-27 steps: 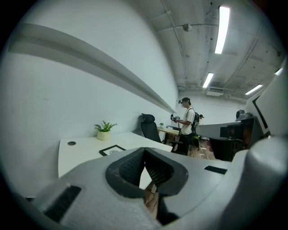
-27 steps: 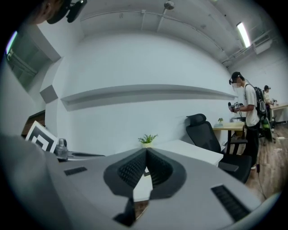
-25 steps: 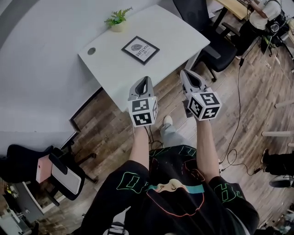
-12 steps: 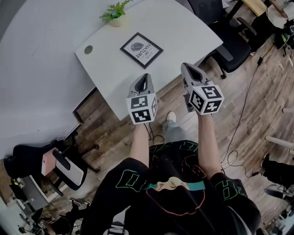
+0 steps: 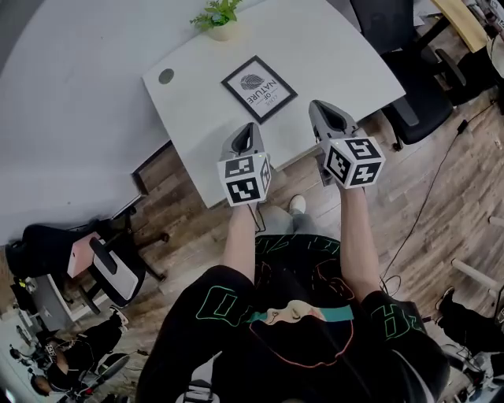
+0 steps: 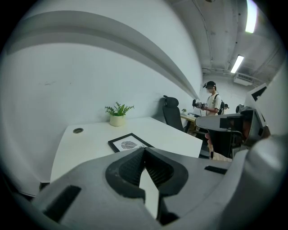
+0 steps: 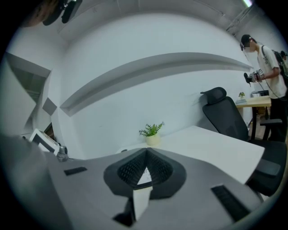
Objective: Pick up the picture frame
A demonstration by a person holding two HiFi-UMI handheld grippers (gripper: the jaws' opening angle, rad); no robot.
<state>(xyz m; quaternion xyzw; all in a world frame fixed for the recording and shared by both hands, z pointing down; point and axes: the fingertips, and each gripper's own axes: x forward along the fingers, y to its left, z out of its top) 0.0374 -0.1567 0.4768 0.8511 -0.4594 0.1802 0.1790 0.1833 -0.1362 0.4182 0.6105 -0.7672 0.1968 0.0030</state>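
Note:
A black picture frame (image 5: 259, 88) with a white print lies flat on the white desk (image 5: 197, 102), near its middle. The left gripper view shows the frame (image 6: 129, 143) just beyond the jaw tips. My left gripper (image 5: 250, 126) hangs over the desk's near edge, shut and empty, a short way before the frame. My right gripper (image 5: 328, 109) is level with it on the right, also shut with nothing held. In the right gripper view the jaws (image 7: 146, 149) hide most of the frame; only a sliver of white print shows through them.
A small potted plant (image 5: 220, 19) stands at the desk's far edge, and a round cable grommet (image 5: 165, 76) sits at its left. Black office chairs (image 5: 409, 59) stand right of the desk. Another person (image 6: 211, 99) stands in the background. A chair (image 5: 94, 268) is at lower left.
Both grippers have moved forward toward the desk, from over the wooden floor to its near edge, close to the frame. Both stay shut.

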